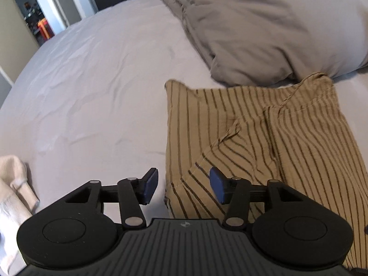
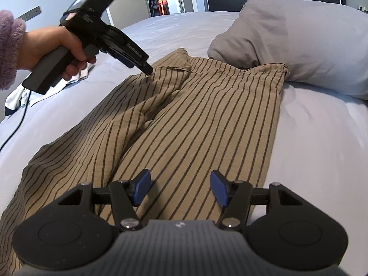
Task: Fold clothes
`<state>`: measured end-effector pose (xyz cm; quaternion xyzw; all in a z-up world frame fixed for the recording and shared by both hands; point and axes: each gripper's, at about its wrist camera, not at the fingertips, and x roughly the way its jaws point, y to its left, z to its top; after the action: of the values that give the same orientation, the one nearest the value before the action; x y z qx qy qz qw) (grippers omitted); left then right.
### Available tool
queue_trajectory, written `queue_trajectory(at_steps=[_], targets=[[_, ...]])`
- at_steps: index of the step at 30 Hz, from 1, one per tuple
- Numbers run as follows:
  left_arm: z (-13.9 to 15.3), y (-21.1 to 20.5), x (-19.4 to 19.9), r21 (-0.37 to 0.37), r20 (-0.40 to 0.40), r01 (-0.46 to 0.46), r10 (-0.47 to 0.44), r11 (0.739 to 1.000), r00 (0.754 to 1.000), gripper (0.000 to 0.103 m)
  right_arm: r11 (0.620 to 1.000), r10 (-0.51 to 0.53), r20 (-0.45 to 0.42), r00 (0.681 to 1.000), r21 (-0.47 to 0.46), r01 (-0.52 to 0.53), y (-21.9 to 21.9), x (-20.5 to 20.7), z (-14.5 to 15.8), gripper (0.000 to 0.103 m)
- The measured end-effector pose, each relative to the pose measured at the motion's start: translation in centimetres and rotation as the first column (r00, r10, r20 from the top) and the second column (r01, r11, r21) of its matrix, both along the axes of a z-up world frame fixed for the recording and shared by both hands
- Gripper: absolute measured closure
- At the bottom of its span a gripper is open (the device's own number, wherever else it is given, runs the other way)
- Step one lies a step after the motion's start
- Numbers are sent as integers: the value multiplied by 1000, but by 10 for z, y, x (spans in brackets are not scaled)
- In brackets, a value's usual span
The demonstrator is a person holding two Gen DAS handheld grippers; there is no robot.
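A tan garment with thin dark stripes [image 2: 188,119] lies spread on the bed, creased down its middle. In the left wrist view the same striped garment [image 1: 264,138] fills the right half, its left edge running between my fingers. My left gripper [image 1: 184,187] is open, hovering over that near-left edge with a folded flap under its right pad. From the right wrist view, the left gripper [image 2: 140,65] appears held by a hand above the garment's far left edge. My right gripper [image 2: 180,188] is open just above the garment's near end, nothing between its pads.
A grey pillow [image 2: 299,36] rests at the garment's far right corner; it also shows as the pillow [image 1: 264,23]. White socks [image 1: 13,188] lie at the left. The grey bed sheet [image 1: 92,80] spreads to the left. A black cable [image 2: 16,128] trails off the left gripper.
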<state>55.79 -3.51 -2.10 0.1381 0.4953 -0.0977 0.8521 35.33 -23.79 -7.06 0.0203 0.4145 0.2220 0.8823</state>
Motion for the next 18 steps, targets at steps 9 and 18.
queue_trajectory(at_steps=[9, 18], targets=[[-3, 3, 1, -23, -29, -13, 13, 1000, 1000, 101, 1000, -27, -25, 999, 6, 27, -3, 4, -12, 42], [74, 15, 11, -136, 27, -16, 20, 991, 999, 102, 996, 26, -38, 999, 87, -23, 7, -2, -5, 42]])
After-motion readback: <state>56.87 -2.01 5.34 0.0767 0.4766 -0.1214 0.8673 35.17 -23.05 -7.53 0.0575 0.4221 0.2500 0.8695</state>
